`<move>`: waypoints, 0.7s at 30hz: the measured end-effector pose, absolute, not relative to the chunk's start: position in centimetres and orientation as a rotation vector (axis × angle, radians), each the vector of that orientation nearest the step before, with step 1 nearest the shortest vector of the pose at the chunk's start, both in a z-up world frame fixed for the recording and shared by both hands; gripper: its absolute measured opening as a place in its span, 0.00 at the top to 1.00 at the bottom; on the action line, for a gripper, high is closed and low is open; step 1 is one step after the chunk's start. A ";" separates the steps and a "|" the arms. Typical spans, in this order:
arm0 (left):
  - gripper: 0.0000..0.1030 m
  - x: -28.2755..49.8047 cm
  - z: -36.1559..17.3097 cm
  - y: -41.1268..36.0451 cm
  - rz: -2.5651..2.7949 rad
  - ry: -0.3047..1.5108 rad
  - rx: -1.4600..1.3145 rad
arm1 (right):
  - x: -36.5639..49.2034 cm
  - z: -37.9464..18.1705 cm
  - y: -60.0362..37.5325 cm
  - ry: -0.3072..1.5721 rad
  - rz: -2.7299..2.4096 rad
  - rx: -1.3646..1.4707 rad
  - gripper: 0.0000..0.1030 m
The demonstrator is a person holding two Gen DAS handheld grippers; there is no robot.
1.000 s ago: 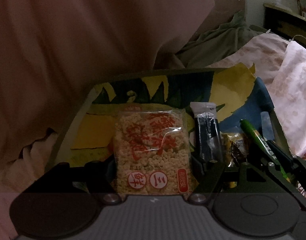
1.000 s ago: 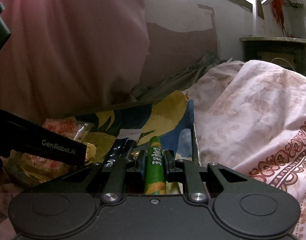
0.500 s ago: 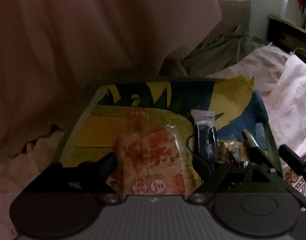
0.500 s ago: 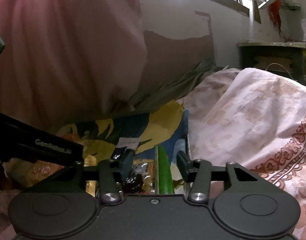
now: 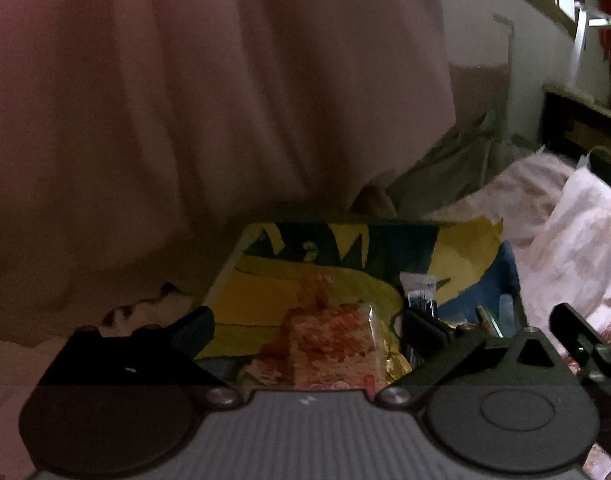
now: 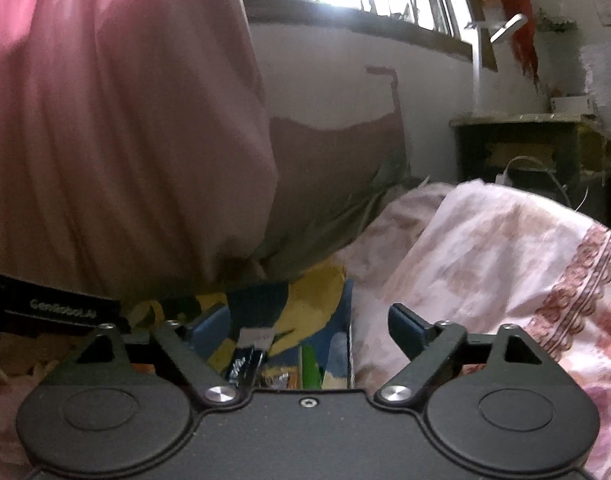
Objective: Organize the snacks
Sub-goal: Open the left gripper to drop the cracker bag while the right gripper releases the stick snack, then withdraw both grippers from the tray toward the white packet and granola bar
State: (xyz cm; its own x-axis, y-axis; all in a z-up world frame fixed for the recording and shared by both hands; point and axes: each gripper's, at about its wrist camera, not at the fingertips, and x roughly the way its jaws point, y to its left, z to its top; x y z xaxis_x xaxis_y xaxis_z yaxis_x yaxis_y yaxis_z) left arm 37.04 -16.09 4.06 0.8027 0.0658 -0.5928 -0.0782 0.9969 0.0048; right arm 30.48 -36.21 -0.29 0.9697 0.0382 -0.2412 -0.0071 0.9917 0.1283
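A box with a yellow, blue and green lining [image 5: 457,248] sits on the bed. In it lie a clear packet of puffed rice with red print [image 5: 329,348], a black stick packet [image 5: 419,300], a gold-wrapped snack [image 5: 397,364] and a green stick packet [image 6: 309,364]. My left gripper [image 5: 305,328] is open above the rice packet, holding nothing. My right gripper [image 6: 309,324] is open above the box's right end, with the black packet [image 6: 245,364] and green stick below it. The lining also shows in the right wrist view [image 6: 317,292].
A pink curtain [image 5: 185,100] hangs close behind the box. A floral quilt [image 6: 485,260] is bunched to the right. A green cloth [image 5: 457,168] lies behind. A dark side table [image 6: 525,148] stands by the window wall.
Both grippers have opened and pulled back upward. The left let go of the rice packet and the right let go of the green stick; both now lie in the box.
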 end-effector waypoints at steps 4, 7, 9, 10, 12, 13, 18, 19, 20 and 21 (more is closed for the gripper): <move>0.01 34.9 5.9 -15.1 0.088 0.599 -0.035 | 28.4 1.7 -36.5 0.208 0.020 0.136 0.03; 0.01 33.1 7.1 -14.2 0.097 0.577 -0.051 | 26.9 3.0 -36.4 0.184 0.023 0.133 0.01; 0.01 31.9 7.8 -13.6 0.103 0.562 -0.057 | 25.8 3.9 -36.2 0.172 0.026 0.132 0.01; 0.01 31.4 8.1 -13.3 0.108 0.556 -0.058 | 25.2 4.2 -36.1 0.166 0.028 0.132 0.01; 0.00 30.2 8.7 -12.6 0.116 0.540 -0.059 | 24.2 4.9 -35.8 0.161 0.035 0.130 0.01; 0.00 29.5 9.0 -12.2 0.121 0.531 -0.059 | 23.6 5.2 -35.6 0.158 0.037 0.126 0.01; 0.00 26.4 9.9 -10.3 0.140 0.502 -0.065 | 20.9 6.5 -34.7 0.141 0.047 0.112 0.01; 0.00 25.8 10.0 -9.9 0.145 0.498 -0.067 | 20.5 6.6 -34.4 0.139 0.049 0.108 0.01; 0.00 25.3 10.1 -9.5 0.148 0.495 -0.067 | 20.0 6.8 -34.2 0.137 0.052 0.105 0.01; 0.00 24.7 10.2 -9.0 0.154 0.492 -0.068 | 19.6 6.9 -33.9 0.136 0.055 0.100 0.01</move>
State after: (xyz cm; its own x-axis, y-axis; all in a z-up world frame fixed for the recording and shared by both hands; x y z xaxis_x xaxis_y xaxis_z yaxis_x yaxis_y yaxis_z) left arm 24.72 -9.01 10.19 0.8703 0.1307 -0.4749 -0.1632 0.9862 -0.0277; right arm 19.64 -33.90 6.86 0.9892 0.0612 -0.1330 -0.0476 0.9935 0.1032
